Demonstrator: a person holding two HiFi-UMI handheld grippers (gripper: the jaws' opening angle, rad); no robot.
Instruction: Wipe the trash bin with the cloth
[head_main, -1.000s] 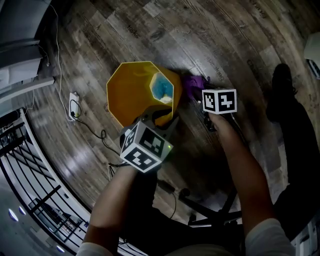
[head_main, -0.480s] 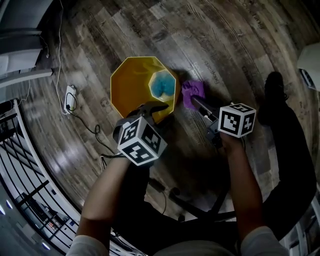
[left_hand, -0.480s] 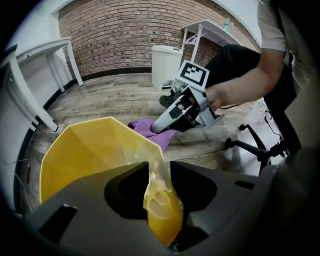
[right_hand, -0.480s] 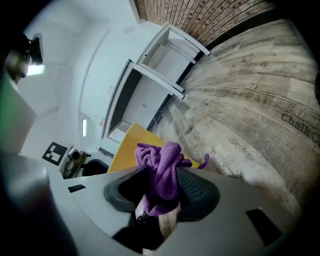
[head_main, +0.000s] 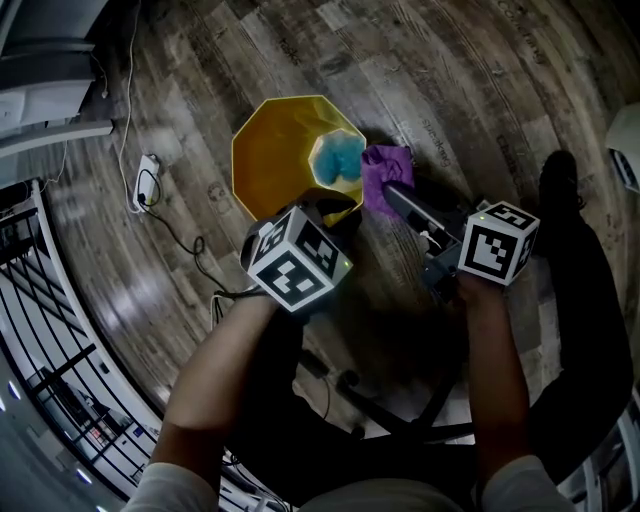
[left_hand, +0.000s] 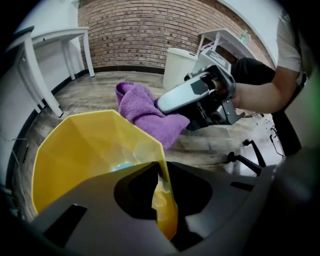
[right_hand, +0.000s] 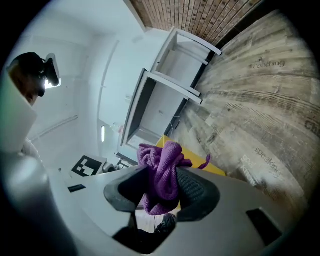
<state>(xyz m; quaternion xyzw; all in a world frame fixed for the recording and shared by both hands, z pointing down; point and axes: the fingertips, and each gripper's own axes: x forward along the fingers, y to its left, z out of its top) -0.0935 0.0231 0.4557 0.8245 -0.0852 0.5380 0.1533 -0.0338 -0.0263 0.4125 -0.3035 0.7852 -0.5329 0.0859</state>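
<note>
While your left tongs (left_hand: 160, 197) are closing on the near rim of the yellow many-sided plastic trash bin (head_main: 275, 160), its thin wall stands between the two jaws, one jaw inside the bin and one outside. Your right tongs (right_hand: 161, 191) are clamped on the bunched purple terry cloth (head_main: 383, 172), which fills the gap between their ribbed pads and spills out beyond them. You hold that cloth against the bin's right outer side, up at the rim, touching it. The bin sits on the grey-brown wood-plank floor (head_main: 480, 90), its mouth open towards you, with a pale blue patch (head_main: 337, 165) at its bottom; you cannot tell what that patch is. To the bin's left a white power strip (head_main: 147, 182) lies on the floor, its black cable trailing nearer to you. A red brick wall (left_hand: 150, 30) closes the far side of the room.
</note>
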